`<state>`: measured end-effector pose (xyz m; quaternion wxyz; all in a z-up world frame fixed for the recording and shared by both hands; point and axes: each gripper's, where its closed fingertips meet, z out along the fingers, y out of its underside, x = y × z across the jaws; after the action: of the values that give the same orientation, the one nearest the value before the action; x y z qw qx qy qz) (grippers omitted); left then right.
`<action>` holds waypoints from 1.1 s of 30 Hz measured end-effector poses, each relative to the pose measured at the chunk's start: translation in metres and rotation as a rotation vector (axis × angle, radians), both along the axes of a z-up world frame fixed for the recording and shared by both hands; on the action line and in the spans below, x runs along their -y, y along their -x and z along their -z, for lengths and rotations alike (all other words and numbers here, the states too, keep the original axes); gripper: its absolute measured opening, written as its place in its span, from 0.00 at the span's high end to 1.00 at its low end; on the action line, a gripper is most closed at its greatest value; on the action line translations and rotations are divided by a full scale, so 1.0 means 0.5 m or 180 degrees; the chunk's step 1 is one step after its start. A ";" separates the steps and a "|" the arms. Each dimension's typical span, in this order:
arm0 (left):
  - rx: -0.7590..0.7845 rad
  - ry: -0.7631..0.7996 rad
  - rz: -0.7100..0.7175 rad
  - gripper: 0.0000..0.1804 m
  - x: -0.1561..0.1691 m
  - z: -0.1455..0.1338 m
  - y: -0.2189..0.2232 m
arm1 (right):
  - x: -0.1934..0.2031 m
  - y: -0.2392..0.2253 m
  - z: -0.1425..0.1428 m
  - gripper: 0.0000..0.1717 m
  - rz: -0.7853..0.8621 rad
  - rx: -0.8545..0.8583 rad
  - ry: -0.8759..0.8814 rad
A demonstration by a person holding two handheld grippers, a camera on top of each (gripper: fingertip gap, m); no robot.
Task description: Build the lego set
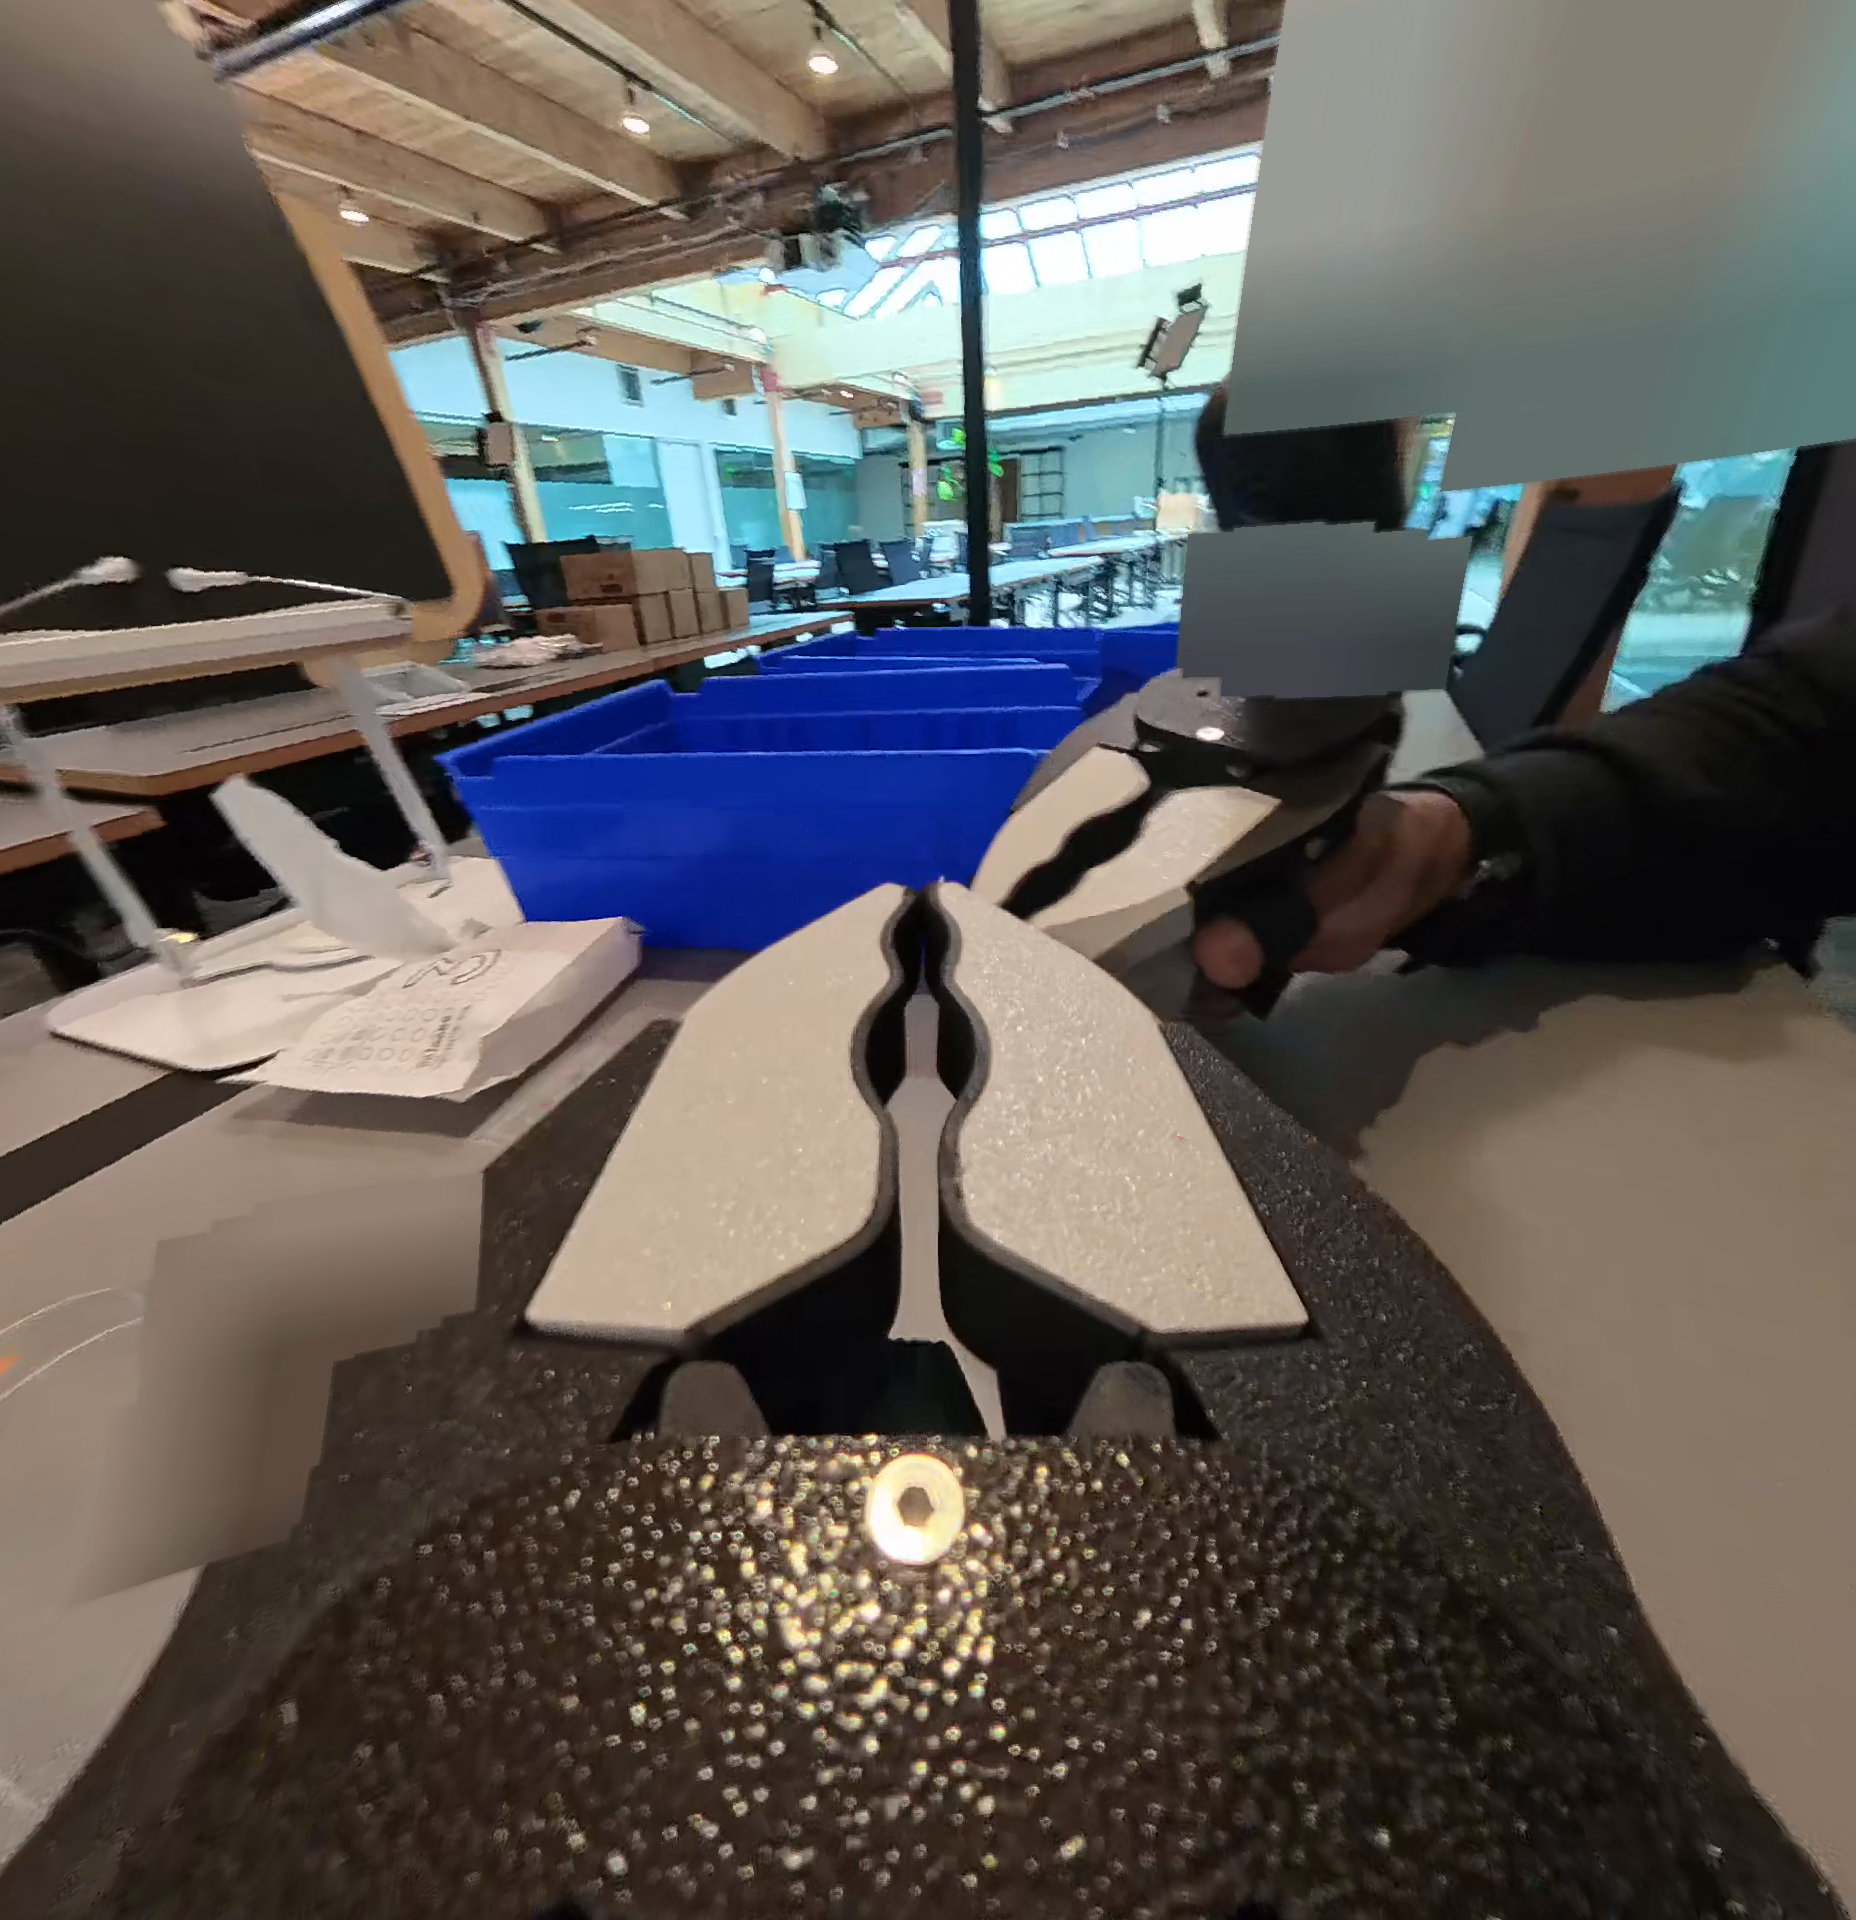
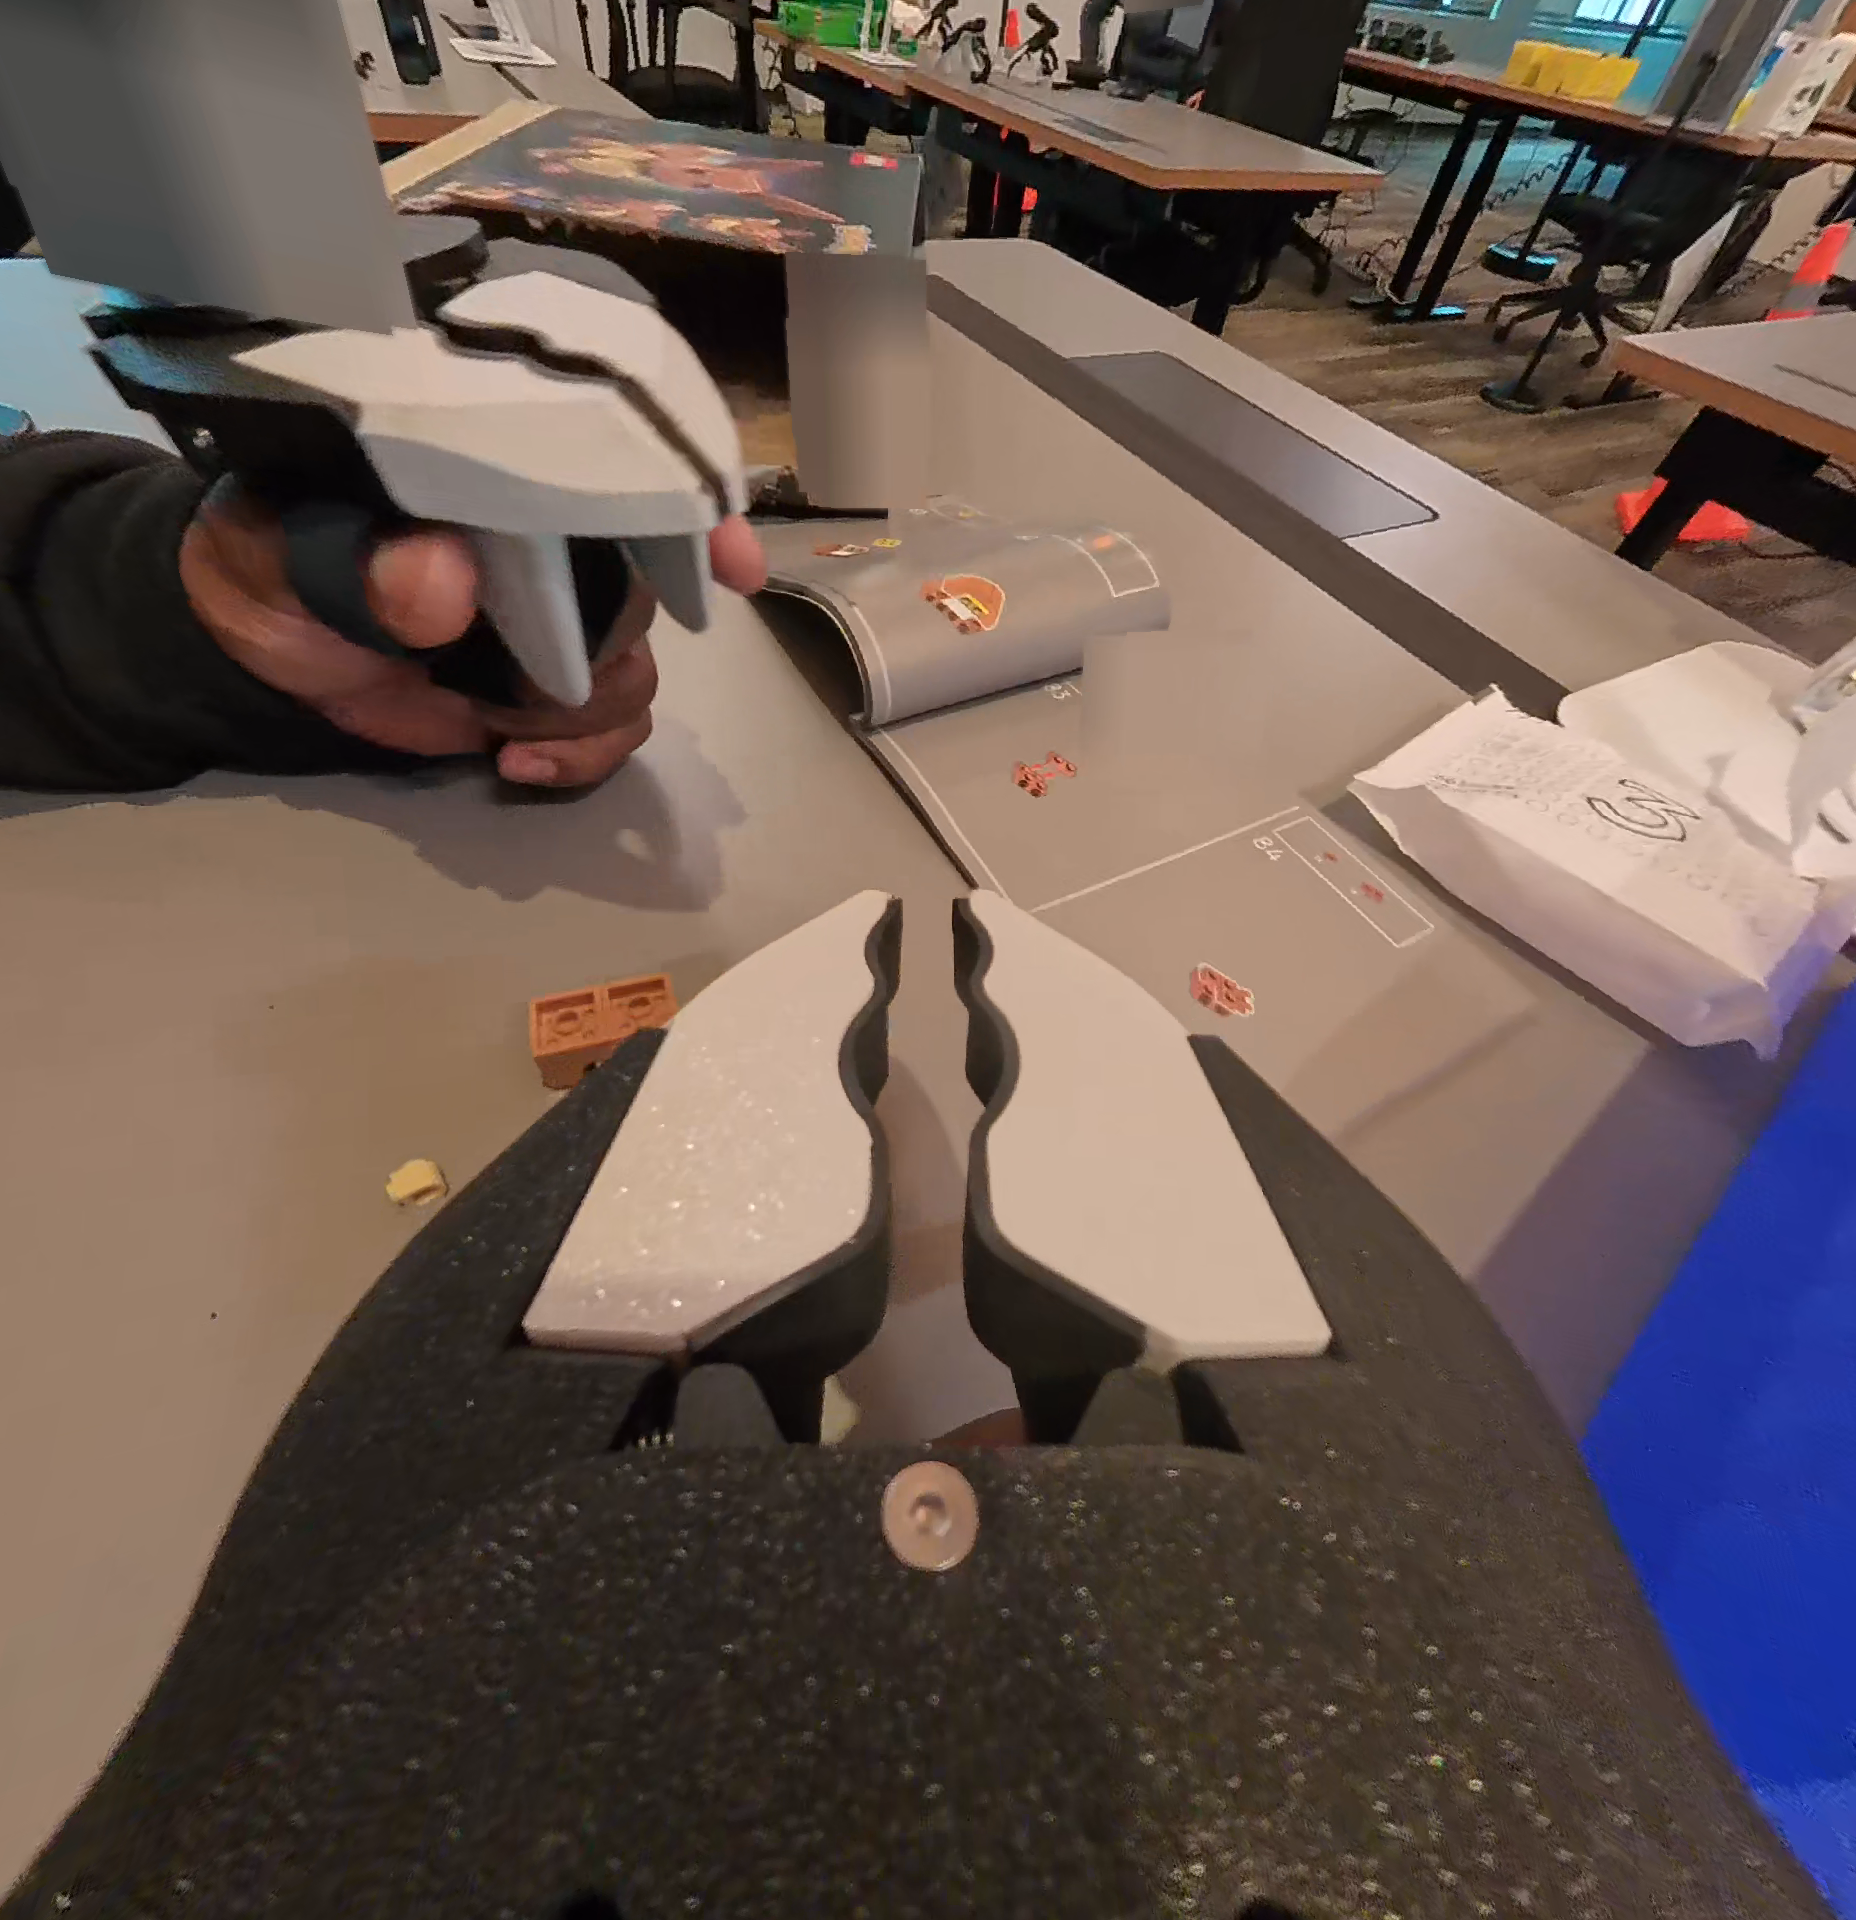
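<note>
My left gripper (image 1: 925, 902) is closed, tips meeting, nothing between them; the wavy inner edges leave only slits where the grey table (image 1: 1630, 1195) shows through. It hangs above the table, pointing at a row of blue bins (image 1: 758, 821). From the right wrist view it (image 2: 732, 494) sits up off the table, my left hand (image 2: 404, 644) on its handle, knuckles down on the table.

My right gripper (image 2: 926, 906) is slightly open, a narrow gap between the tips, nothing in it, only table surface seen through the gap. It hovers over the table just at the near edge of an open instruction booklet (image 2: 1215, 914). In the left wrist view it (image 1: 1017, 899) is just right of my left gripper's tip, my right hand (image 1: 1350, 894) on the grip.

Nearest loose things to the right gripper: an orange-brown brick piece (image 2: 597, 1023) just left of its left finger, partly hidden by the gripper body, and a small yellow piece (image 2: 417, 1181) farther left on the table. Neither is touched. A white paper bag (image 2: 1610, 883) lies right of the booklet, a blue bin edge (image 2: 1755, 1351) at far right. A picture box (image 2: 675, 187) lies behind.
</note>
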<state>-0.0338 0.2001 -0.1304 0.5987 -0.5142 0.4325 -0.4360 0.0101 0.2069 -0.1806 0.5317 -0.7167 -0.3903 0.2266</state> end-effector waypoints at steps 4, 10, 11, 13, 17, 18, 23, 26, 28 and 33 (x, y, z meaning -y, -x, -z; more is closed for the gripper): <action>-0.0120 -0.0018 0.0178 1.00 0.028 0.010 -0.020 | 0.003 -0.017 0.009 0.96 0.0030 -0.0057 0.0114; 0.0049 0.0057 0.0300 1.00 0.033 -0.001 -0.008 | 0.004 -0.033 0.009 0.99 0.0014 -0.0239 0.0184; 0.0079 0.0071 0.0310 1.00 0.032 -0.003 -0.006 | 0.004 -0.034 0.008 0.99 0.0004 -0.0271 0.0198; 0.0116 0.0096 0.0320 1.00 0.031 -0.005 -0.003 | 0.004 -0.033 0.010 0.99 -0.0027 -0.0287 0.0259; 0.0145 0.0148 0.0329 1.00 0.028 -0.006 -0.002 | 0.001 -0.034 0.014 0.99 -0.0020 -0.0273 0.0326; 0.0153 0.0164 0.0329 1.00 0.027 -0.007 -0.001 | 0.001 -0.034 0.016 0.99 -0.0019 -0.0263 0.0344; 0.0185 0.0227 0.0325 1.00 0.022 -0.008 0.001 | 0.002 -0.035 0.020 0.99 -0.0038 -0.0246 0.0394; 0.0146 0.0200 0.0331 1.00 0.025 -0.006 -0.002 | 0.003 -0.037 0.023 0.99 -0.0027 -0.0204 0.0401; 0.0108 0.0167 0.0333 1.00 0.027 -0.004 -0.004 | 0.005 -0.039 0.025 0.99 -0.0013 -0.0162 0.0375; 0.0021 0.0146 0.0406 1.00 0.035 0.002 -0.009 | 0.008 -0.044 0.025 0.99 0.0047 -0.0062 0.0251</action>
<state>-0.0292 0.1828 -0.1313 0.5591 -0.4978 0.4524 -0.4848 0.0322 0.2030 -0.1933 0.5084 -0.7377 -0.3706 0.2448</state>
